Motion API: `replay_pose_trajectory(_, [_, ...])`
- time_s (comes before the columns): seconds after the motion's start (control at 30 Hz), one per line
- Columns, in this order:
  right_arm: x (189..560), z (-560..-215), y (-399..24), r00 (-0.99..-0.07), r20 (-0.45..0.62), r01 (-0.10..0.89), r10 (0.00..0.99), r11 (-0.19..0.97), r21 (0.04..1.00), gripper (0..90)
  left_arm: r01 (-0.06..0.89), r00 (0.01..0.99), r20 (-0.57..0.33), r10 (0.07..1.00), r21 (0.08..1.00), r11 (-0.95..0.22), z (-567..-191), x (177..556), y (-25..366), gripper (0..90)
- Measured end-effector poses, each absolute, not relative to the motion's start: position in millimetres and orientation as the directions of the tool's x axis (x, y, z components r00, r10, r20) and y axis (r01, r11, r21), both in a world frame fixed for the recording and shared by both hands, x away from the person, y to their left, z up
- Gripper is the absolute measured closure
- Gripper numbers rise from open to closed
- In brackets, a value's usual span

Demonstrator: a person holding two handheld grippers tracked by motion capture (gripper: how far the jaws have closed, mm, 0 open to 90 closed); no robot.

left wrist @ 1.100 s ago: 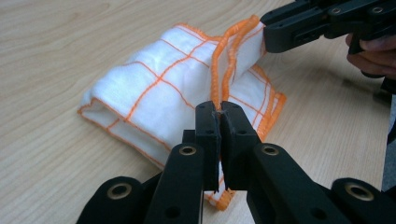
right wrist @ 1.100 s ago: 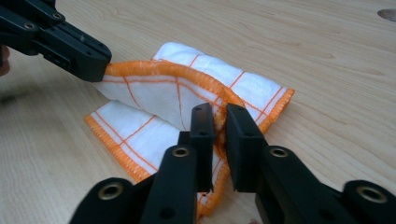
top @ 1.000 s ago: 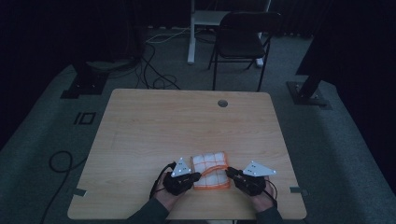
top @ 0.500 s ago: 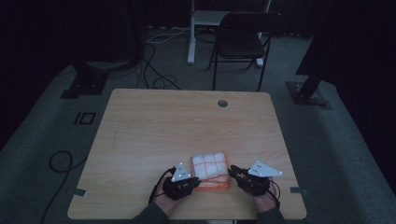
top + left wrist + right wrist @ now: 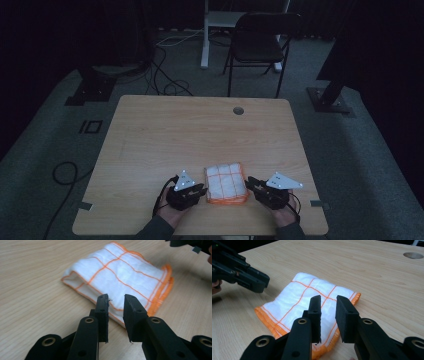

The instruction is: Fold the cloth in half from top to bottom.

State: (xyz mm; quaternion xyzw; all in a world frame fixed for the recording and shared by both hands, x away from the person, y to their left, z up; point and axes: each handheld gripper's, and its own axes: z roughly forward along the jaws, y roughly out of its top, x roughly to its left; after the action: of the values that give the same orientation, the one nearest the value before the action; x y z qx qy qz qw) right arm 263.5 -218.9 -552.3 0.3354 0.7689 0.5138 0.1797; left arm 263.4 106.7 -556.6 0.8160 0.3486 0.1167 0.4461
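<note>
- Left hand-held gripper [image 5: 200, 190] sits just beside the folded cloth's [image 5: 227, 183] left edge; its jaws have just been opening, a narrow gap between them, nothing gripped.
- Right hand-held gripper [image 5: 251, 184] waits at the cloth's right edge, black jaws slightly apart and released, the cloth lying beyond their tips.
- The cloth is white, soft, crossed by thin orange lines, with stitched orange hems stacked in layers; it lies flat near the worktop's [image 5: 190, 130] front edge, between the two.
- The worktop is pale wood grain with a round cable hole [image 5: 238, 110] at the far side.
- Behind stands a dark folding chair [image 5: 260, 45].
</note>
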Motion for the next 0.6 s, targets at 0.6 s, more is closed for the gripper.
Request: replay_pose_trajectory(0.6, [266.3, -554.8, -234.6, -0.668, 0.065, 0.345, 0.741, 0.232, 0.909, 74.6, 0.458, 0.683, -0.094, 0.724, 0.828, -0.324, -554.7, 273.4, 131.8, 73.9])
